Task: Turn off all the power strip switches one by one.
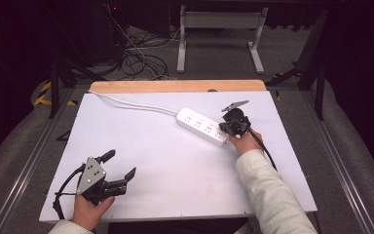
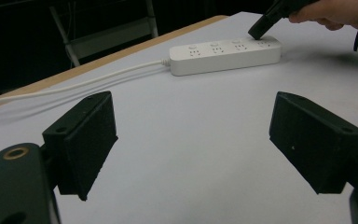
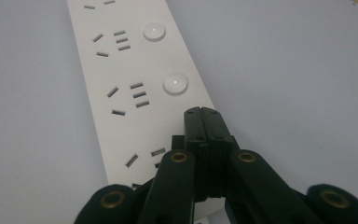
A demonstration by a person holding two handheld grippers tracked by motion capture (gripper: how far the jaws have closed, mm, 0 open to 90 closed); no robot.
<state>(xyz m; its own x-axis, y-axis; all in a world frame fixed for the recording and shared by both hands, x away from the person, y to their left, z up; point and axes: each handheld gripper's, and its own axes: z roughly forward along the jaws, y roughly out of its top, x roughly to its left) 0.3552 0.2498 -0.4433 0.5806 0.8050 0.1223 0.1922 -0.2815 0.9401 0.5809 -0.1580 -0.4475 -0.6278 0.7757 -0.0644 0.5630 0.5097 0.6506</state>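
Note:
A white power strip [image 1: 203, 126] lies slantwise on the white table [image 1: 175, 165], and its white cord [image 1: 126, 103] runs to the far left corner. My right gripper [image 1: 223, 130] is shut with nothing between its jaws. Its tips [image 3: 203, 116] sit on or just above the strip [image 3: 121, 70] at its near end, in line with two round buttons [image 3: 175, 84]. In the left gripper view that tip [image 2: 260, 30] meets the strip's [image 2: 223, 53] top. My left gripper [image 1: 119, 165] rests at the front left, open and empty, with its pads [image 2: 86, 140] far apart.
A wooden strip [image 1: 177, 86] borders the table's far edge. Beyond it on the floor are tangled cables [image 1: 136, 58] and a white metal frame [image 1: 219, 34]. A sleeve [image 1: 268, 190] reaches in from the bottom right.

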